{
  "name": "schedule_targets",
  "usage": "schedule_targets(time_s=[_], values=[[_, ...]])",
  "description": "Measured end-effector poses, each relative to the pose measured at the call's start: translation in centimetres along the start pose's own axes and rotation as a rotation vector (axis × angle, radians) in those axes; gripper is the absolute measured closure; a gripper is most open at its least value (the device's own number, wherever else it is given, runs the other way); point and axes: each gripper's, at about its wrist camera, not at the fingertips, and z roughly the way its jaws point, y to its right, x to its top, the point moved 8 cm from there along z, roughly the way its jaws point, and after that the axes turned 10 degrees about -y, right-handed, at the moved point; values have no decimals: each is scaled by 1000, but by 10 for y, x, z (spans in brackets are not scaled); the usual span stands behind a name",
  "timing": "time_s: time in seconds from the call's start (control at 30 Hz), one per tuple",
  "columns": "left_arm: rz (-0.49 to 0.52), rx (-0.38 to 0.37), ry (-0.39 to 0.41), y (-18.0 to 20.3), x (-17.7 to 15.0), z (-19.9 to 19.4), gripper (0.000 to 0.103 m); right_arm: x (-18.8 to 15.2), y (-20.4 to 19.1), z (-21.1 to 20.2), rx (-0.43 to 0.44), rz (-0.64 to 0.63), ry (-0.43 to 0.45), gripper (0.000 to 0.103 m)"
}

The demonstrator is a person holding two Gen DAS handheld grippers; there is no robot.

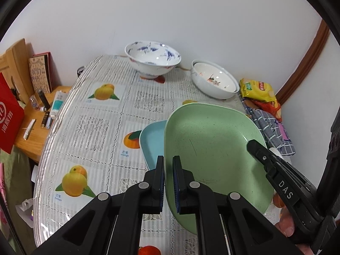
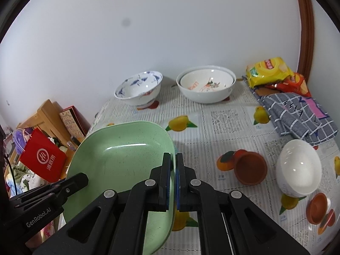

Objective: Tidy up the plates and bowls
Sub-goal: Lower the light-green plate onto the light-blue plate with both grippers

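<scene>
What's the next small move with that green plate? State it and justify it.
Probably lower the green plate onto the blue plate beneath it: both the left gripper and right gripper pinch its opposite rims, holding it tilted above.

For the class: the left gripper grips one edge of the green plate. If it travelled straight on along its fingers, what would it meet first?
Probably the blue plate, lying on the table just beyond the left gripper and partly under the green plate; depth is uncertain.
</scene>
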Motion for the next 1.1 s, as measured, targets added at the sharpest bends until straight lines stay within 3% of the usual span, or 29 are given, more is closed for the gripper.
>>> schedule_targets(time_s=[0.53, 1.1], values=[[-64, 22, -102, -27, 12, 71, 95, 7, 3, 87, 19, -31, -104, 99], [-87, 21, -126, -30, 23, 104, 95, 20, 13, 129, 52, -55, -132, 98]])
